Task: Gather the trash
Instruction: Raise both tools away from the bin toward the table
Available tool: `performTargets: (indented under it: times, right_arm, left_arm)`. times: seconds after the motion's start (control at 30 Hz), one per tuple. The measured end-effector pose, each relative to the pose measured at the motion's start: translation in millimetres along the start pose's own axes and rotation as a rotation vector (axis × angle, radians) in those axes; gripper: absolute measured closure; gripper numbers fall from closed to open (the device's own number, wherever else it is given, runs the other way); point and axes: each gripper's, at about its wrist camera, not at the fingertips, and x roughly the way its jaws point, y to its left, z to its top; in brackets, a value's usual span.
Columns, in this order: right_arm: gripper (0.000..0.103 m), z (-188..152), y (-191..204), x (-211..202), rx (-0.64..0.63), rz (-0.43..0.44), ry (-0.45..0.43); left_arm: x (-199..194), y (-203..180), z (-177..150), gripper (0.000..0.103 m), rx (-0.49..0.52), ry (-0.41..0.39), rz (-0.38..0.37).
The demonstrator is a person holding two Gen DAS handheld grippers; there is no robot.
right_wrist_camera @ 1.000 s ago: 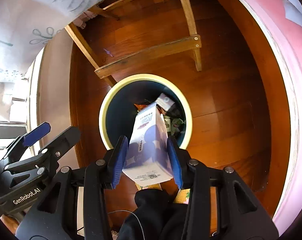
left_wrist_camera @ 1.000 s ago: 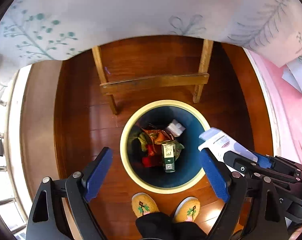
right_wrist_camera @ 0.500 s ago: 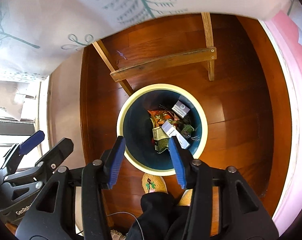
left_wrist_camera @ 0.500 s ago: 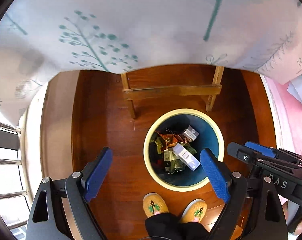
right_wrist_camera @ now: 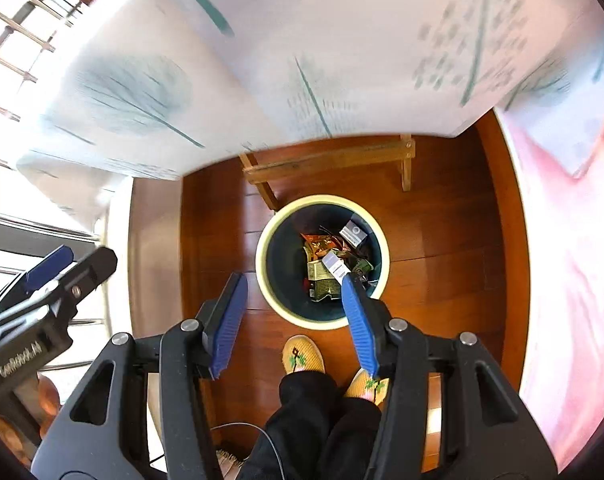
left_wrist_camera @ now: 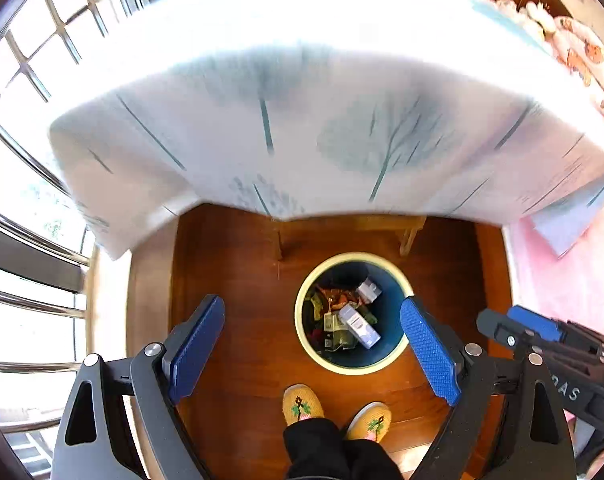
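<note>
A round bin with a cream rim [left_wrist_camera: 298, 320] [right_wrist_camera: 262, 264] stands on the wooden floor far below both grippers. Inside it a white and blue carton [left_wrist_camera: 357, 324] [right_wrist_camera: 335, 266] lies on top of an orange wrapper [left_wrist_camera: 335, 298] [right_wrist_camera: 321, 244], a small grey box [left_wrist_camera: 369, 290] [right_wrist_camera: 355, 232] and other trash. My left gripper [left_wrist_camera: 310, 302] is wide open and holds nothing. My right gripper [right_wrist_camera: 293, 277] is also empty, its jaws still opening. Each gripper shows at the edge of the other's view: the right gripper [left_wrist_camera: 533, 328] and the left gripper [right_wrist_camera: 50, 268].
A table with a white tree-print cloth [left_wrist_camera: 302, 120] [right_wrist_camera: 262, 60] overhangs the floor beyond the bin, its wooden crossbar [right_wrist_camera: 333, 160] just behind the bin. The person's yellow slippers [left_wrist_camera: 302, 404] stand in front of the bin. Window bars [left_wrist_camera: 22, 200] are left, pink fabric [left_wrist_camera: 561, 272] right.
The carton left my right gripper and now lies in the bin. Both grippers rose well above the bin, which looks smaller. The right jaws widened.
</note>
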Motion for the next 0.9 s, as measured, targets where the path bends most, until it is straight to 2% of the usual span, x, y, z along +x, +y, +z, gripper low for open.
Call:
performTargets:
  times: [0.17, 0.33, 0.57, 0.77, 0.9]
  right_arm:
    - [0.056, -1.2, 12.3, -74.1, -0.017, 0.017, -0.055]
    - [0.056, -3.5, 23.3, -138.4, -0.044, 0.045, -0.124]
    - [0.055, -7.3, 31.0, -212.9, -0.078, 0.079, -0.216]
    - [0.054, -0.5, 34.1, -257.2, -0.103, 0.098, -0.281]
    - [0.053, 12.9, 39.1, -269.5, -0.125, 0.106, -0.311]
  left_arm:
    - [-79.0, -5.3, 14.0, 0.012, -0.013, -0.061, -0.011]
    - [-149.2, -12.2, 23.2, 0.012, 0.001, -0.112, 0.041]
    - [-233.3, -15.6, 28.6, 0.012, 0.012, -0.181, 0.061]
    - [-279.8, -10.7, 31.3, 0.012, -0.004, -0.238, 0.098]
    - [-296.2, -0.8, 41.7, 0.012, -0.031, -0.266, 0.106]
